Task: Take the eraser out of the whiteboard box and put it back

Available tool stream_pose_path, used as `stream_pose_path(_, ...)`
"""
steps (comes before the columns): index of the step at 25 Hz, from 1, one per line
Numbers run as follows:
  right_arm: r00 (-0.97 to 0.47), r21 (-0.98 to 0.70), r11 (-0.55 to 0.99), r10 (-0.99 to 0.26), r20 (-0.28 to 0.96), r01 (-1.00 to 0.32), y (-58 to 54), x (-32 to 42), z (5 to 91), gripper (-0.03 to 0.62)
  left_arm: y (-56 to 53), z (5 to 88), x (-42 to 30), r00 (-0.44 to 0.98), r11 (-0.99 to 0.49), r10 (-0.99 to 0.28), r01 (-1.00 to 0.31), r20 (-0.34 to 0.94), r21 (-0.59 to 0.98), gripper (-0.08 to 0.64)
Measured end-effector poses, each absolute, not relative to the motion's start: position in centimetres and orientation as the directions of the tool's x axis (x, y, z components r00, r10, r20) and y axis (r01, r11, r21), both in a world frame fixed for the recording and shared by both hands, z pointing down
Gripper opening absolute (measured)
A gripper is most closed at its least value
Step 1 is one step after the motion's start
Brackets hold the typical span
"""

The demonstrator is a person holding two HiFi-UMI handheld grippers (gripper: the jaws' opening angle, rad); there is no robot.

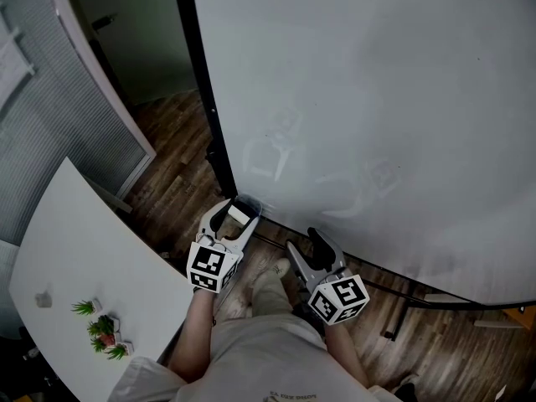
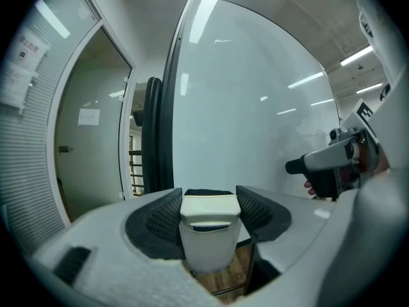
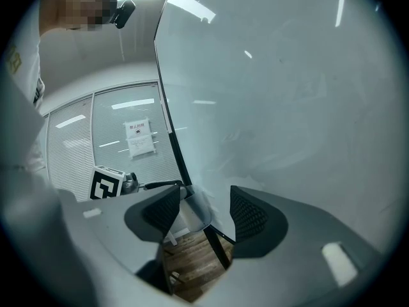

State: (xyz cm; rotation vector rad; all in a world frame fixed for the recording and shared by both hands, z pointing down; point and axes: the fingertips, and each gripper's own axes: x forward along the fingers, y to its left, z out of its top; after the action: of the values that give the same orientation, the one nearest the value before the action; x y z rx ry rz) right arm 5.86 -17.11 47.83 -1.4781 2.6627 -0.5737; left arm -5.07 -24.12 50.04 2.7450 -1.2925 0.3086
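A white eraser (image 2: 206,211) with a dark felt back sits between the ribbed pads of my left gripper (image 2: 206,216), which is shut on its upper part. Its lower part stands in a translucent box (image 2: 204,251) fixed at the whiteboard's bottom left corner. In the head view the left gripper (image 1: 237,212) holds the eraser (image 1: 239,217) right at the box (image 1: 249,201). My right gripper (image 1: 306,243) hangs to the right of it, open and holding nothing. In the right gripper view, the box (image 3: 197,211) shows beyond the right gripper's (image 3: 203,213) parted pads.
The large whiteboard (image 1: 377,99) on a black frame (image 1: 201,82) fills the front. A white table (image 1: 75,283) with a small plant (image 1: 102,329) stands at the left. Wooden floor (image 1: 176,182) lies below, and a glass wall with blinds (image 1: 50,132) at the far left.
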Motion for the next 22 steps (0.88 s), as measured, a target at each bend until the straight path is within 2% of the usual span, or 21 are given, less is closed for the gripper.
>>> stream_pose_path(22, -0.547, -0.329, 0.486, -0.828, 0.121, -0.809, -16.1, 5.3, 47.2, 0.242, -23.2, 48.6, -5.5, 0.620, -0.632, -0.762, -0.775, 0.185, -0.007, 0.261)
